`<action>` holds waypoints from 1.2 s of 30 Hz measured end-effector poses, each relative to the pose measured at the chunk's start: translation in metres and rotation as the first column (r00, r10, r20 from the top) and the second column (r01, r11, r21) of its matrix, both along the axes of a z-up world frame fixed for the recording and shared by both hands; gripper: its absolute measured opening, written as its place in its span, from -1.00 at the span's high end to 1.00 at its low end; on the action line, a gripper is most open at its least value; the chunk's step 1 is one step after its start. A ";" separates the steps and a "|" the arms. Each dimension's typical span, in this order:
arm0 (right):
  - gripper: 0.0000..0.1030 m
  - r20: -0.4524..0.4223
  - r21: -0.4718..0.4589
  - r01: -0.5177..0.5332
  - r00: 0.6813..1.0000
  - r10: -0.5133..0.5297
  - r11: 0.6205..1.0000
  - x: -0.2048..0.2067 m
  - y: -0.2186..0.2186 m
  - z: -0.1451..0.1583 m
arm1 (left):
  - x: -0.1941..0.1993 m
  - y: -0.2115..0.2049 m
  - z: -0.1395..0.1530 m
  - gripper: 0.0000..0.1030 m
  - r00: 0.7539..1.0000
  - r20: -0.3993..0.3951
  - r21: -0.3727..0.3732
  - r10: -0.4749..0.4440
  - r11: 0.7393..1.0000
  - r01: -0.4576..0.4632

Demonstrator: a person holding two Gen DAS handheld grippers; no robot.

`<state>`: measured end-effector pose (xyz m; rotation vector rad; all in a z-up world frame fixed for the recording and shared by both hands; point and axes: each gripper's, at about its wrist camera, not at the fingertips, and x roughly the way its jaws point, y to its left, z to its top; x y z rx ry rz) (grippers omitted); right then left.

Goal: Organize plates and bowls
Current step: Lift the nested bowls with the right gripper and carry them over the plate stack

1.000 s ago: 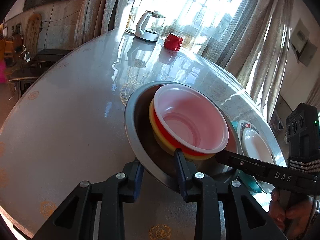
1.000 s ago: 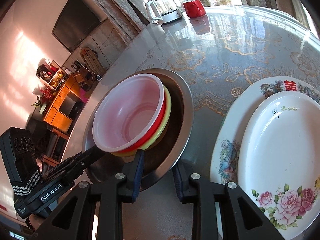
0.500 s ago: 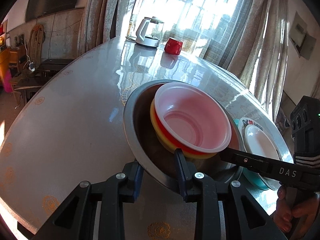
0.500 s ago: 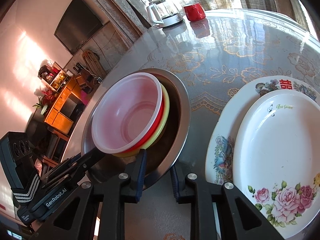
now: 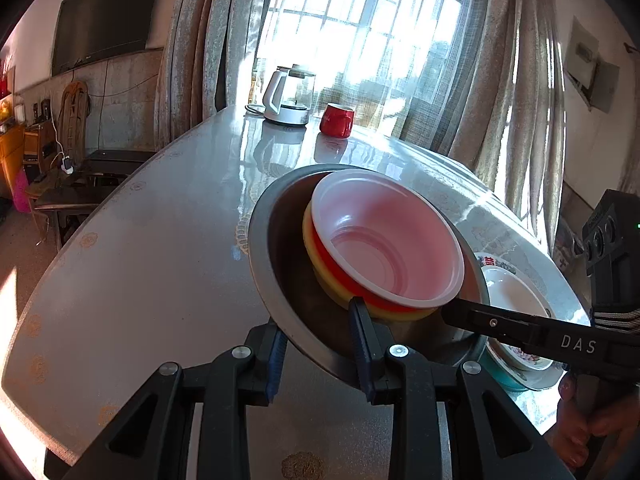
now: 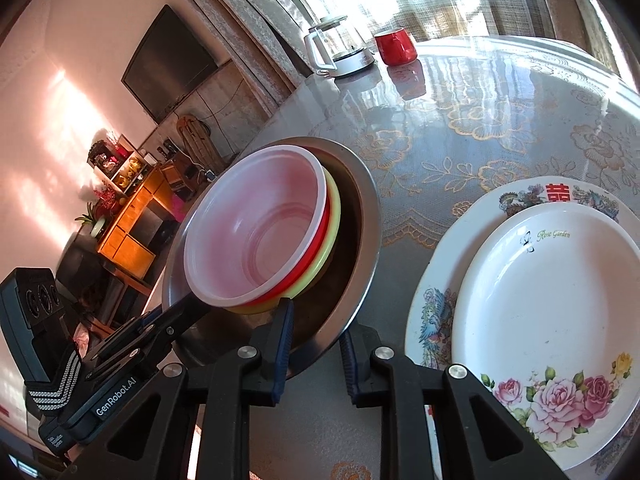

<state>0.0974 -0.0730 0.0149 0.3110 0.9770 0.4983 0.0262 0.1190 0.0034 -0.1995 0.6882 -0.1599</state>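
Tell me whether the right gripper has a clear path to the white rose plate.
Probably not yet: the right gripper is clamped on the steel basin rim. The white rose plate lies uncovered just beside it.

Glossy plastic bowls (image 5: 384, 240) nest in a dull metal basin (image 5: 280, 256) on a shiny tabletop (image 5: 160, 248)

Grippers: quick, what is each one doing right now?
Left gripper: jaws clamped on the rim of the metal basin.
Right gripper: jaws clamped on the same basin's rim.
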 end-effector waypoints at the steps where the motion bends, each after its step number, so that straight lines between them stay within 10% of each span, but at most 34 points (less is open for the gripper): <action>1: 0.57 0.008 0.002 0.004 1.000 -0.004 1.000 -0.002 -0.003 0.003 | 0.000 -0.003 0.003 0.40 1.000 0.009 0.002 -0.006 1.000 0.006; 36: 0.57 0.094 -0.007 0.330 0.940 -0.328 0.944 -0.078 -0.143 0.044 | 0.014 -0.150 0.034 0.40 0.934 0.091 0.015 -0.345 0.939 0.345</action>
